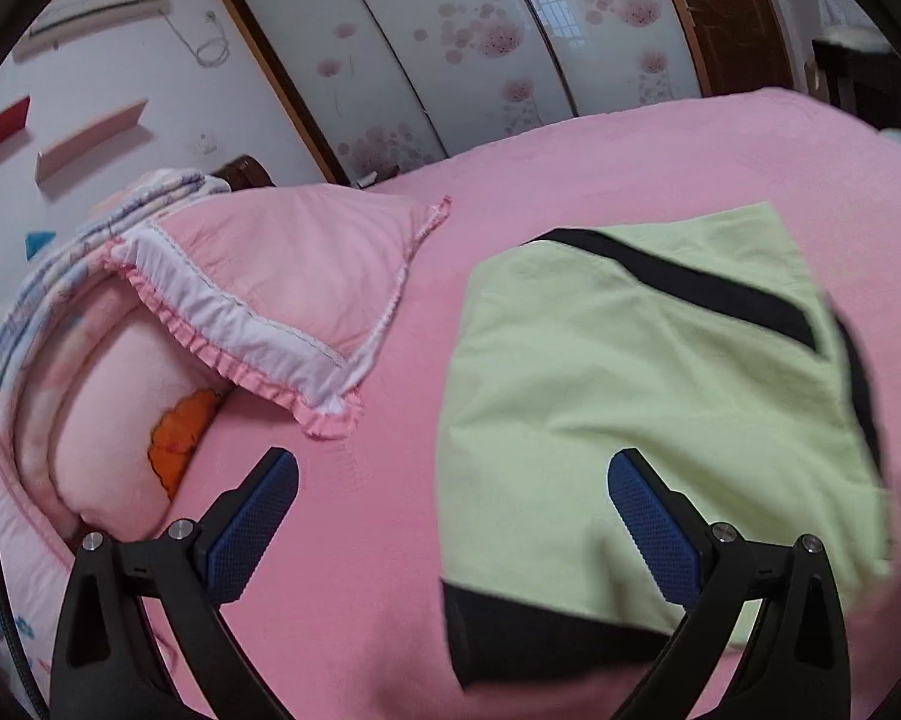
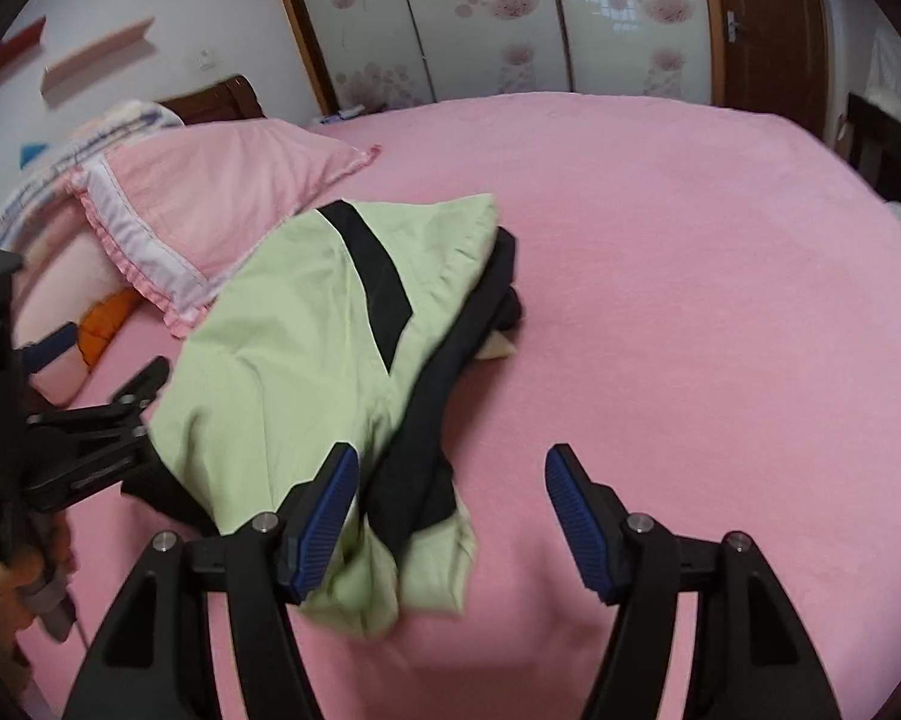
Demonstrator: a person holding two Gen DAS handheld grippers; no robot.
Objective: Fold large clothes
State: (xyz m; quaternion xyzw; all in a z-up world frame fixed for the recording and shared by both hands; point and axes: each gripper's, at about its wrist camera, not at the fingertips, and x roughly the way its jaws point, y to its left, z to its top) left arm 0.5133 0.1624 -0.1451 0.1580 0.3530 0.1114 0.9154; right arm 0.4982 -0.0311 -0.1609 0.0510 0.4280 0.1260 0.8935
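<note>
A light green garment with black stripes (image 1: pixel 648 396) lies folded in a loose heap on the pink bed (image 1: pixel 360 540). It also shows in the right wrist view (image 2: pixel 288 372), with black parts bunched along its right side. My left gripper (image 1: pixel 453 480) is open and empty, hovering over the garment's left edge. It appears from the side in the right wrist view (image 2: pixel 114 384). My right gripper (image 2: pixel 450 474) is open and empty, above the garment's near right corner.
A pink frilled pillow (image 1: pixel 288 294) and a folded quilt (image 1: pixel 48 324) lie at the bed's left. A wardrobe with floral sliding doors (image 2: pixel 498 18) stands behind the bed. Bare pink sheet (image 2: pixel 720 300) spreads to the right of the garment.
</note>
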